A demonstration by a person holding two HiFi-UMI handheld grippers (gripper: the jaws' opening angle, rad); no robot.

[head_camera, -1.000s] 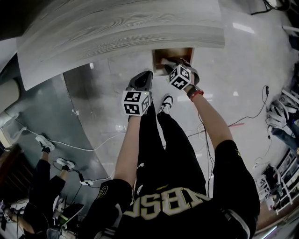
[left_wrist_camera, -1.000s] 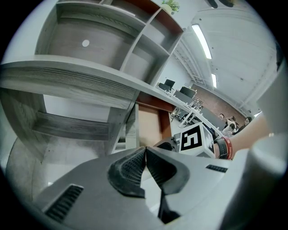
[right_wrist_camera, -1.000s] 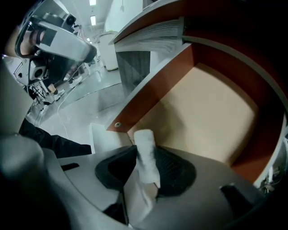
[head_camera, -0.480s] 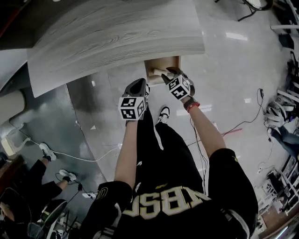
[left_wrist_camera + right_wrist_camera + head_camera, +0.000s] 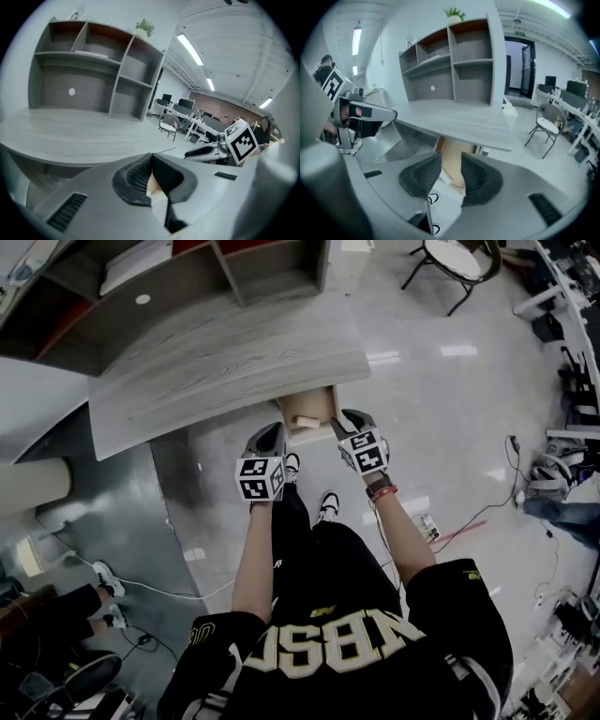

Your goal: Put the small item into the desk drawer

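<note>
Well, biggest first: the grey wood-grain desk [image 5: 225, 362] fills the far side of the head view. A shelf unit [image 5: 187, 277] stands on its far edge, and a potted plant [image 5: 144, 27] sits on top of that. Shiny floor [image 5: 450, 427] lies to the right, with a chair [image 5: 450, 263] far off on the right and cables [image 5: 469, 512] trailing nearer.

Under the desk's near right corner the drawer [image 5: 319, 405] stands pulled out, its tan inside open to view. I stand just near of it, one gripper to either side of its front.

My left gripper [image 5: 151, 159] is at the drawer's near left corner. Its jaws are pressed together at the tips with nothing between them; only a sliver of tan shows through the slot below.

My right gripper [image 5: 451, 160] is at the drawer's right side, pointing at the drawer front. Its jaws stand a narrow way apart and grip nothing; through the gap I see the tan drawer.

The small item [image 5: 302, 420] shows as a pale piece lying inside the drawer towards its near left, apart from both grippers. It is too small for me to say more about it.
</note>
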